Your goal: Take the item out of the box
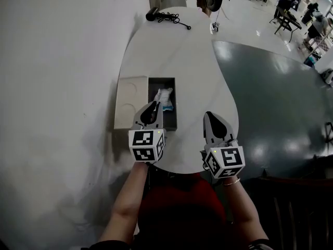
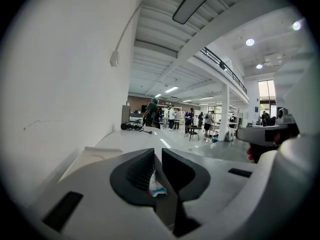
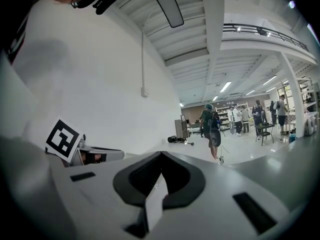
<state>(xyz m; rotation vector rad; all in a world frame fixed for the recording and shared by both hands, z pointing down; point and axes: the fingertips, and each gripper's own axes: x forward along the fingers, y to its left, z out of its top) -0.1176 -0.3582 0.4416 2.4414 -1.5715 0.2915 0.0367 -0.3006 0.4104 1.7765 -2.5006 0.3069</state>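
An open dark box (image 1: 173, 120) lies on the white table (image 1: 197, 61), its beige lid (image 1: 130, 100) flat beside it on the left. Inside lies a white item with a blue patch (image 1: 164, 98). My left gripper (image 1: 154, 107) hangs over the near half of the box, jaws shut to a thin slit, tips just short of the item. Through that slit in the left gripper view (image 2: 158, 156) the item (image 2: 155, 185) shows below. My right gripper (image 1: 212, 117) is shut, over bare table to the right of the box; in the right gripper view (image 3: 161, 156) its jaws meet with nothing between them.
A black device with a coiled cable (image 1: 167, 17) lies at the table's far end. A white wall runs along the left, close behind the lid. Dark glossy floor (image 1: 270, 98) lies off the table's curved right edge. Several people stand far back.
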